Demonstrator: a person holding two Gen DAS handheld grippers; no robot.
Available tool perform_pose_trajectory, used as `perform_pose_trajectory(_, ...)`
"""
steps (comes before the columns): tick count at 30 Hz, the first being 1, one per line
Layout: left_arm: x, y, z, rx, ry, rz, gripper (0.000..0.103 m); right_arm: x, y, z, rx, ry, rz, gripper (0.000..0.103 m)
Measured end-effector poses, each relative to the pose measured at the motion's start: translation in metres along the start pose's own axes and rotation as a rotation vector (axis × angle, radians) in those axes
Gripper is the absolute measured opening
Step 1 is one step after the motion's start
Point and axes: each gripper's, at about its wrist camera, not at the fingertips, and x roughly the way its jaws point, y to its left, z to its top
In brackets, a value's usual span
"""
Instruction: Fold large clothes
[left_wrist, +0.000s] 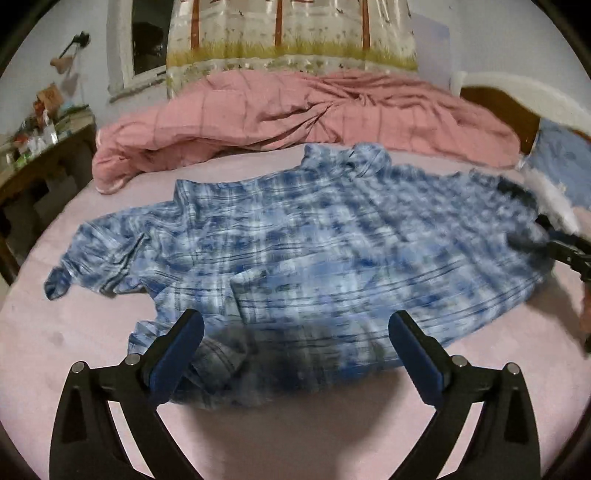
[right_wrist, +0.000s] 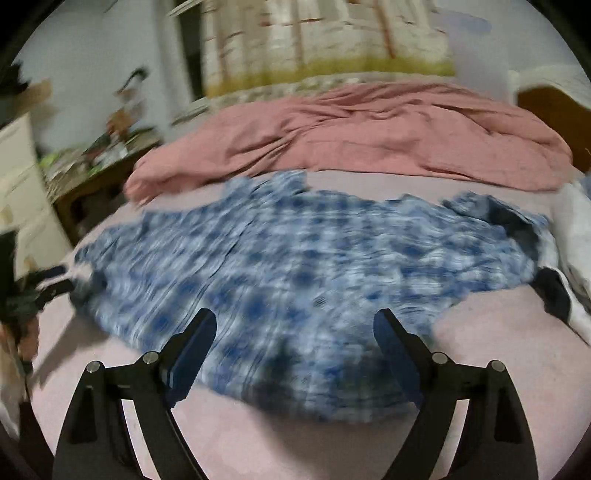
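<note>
Left gripper (left_wrist: 295, 345): your jaws stand wide apart, nothing pinched; the blue pads hang over the near hem of the shirt.
Left of it: a rumpled sleeve end (left_wrist: 59, 282) lies out on the pink sheet (left_wrist: 66, 332), and beyond that a cluttered wooden table (left_wrist: 44, 147) stands off the bed's edge.
Plaid shirt (left_wrist: 314, 243): blue-and-white, spread flat straight ahead of your left gripper, collar end toward the far side, creased near your left pad.
Beyond the shirt: a pink duvet (left_wrist: 295, 110) is heaped along the far side of the bed, a patterned curtain (left_wrist: 291, 33) behind it.
Right of it: your other gripper's black fingers reach in at the shirt's right edge.
Right gripper (right_wrist: 295, 345): your jaws stand wide here too, holding nothing; the shirt's near hem lies just under and between the pads, all of it blurred.
Right of that: a dark patch (right_wrist: 554, 295) and white fabric (right_wrist: 574, 236) lie past the shirt's corner; what they are, you can't tell.
</note>
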Motion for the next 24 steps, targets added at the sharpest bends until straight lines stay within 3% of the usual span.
perform_pose_trajectory(4, 0.019, 0.001, -0.003, 0.015, -0.001, 0.056, 0.100, 0.027, 0.013, -0.008, -0.118, 0.088, -0.016, 0.063)
perform_pose_trajectory(7, 0.038, 0.012, -0.003, 0.003, 0.036, 0.105, 0.100, 0.045, 0.004, -0.009, -0.081, 0.143, -0.064, 0.046)
perform_pose_trajectory(9, 0.052, 0.026, -0.002, -0.014, 0.051, 0.168, 0.098, 0.057, -0.012, -0.007, -0.031, 0.161, -0.173, 0.042)
perform_pose_trajectory(12, 0.066, 0.051, 0.000, -0.083, 0.084, 0.198, 0.094, 0.067, -0.043, -0.001, 0.094, 0.172, -0.241, 0.035)
perform_pose_trajectory(16, 0.070, 0.078, -0.001, -0.127, 0.083, 0.264, 0.094, 0.067, -0.074, -0.002, 0.192, 0.161, -0.236, 0.035)
perform_pose_trajectory(19, 0.064, 0.083, -0.003, -0.126, 0.060, 0.230, 0.095, 0.064, -0.083, -0.003, 0.225, 0.157, -0.216, 0.035)
perform_pose_trajectory(21, 0.053, 0.085, -0.002, -0.123, 0.017, 0.206, 0.095, 0.054, -0.080, -0.002, 0.221, 0.105, -0.211, 0.035)
perform_pose_trajectory(23, 0.046, 0.086, 0.000, -0.117, -0.010, 0.209, 0.098, 0.040, -0.078, 0.001, 0.206, 0.039, -0.223, 0.050)
perform_pose_trajectory(24, 0.045, 0.088, 0.000, -0.118, -0.011, 0.219, 0.101, 0.032, -0.077, 0.002, 0.199, -0.002, -0.251, 0.077)
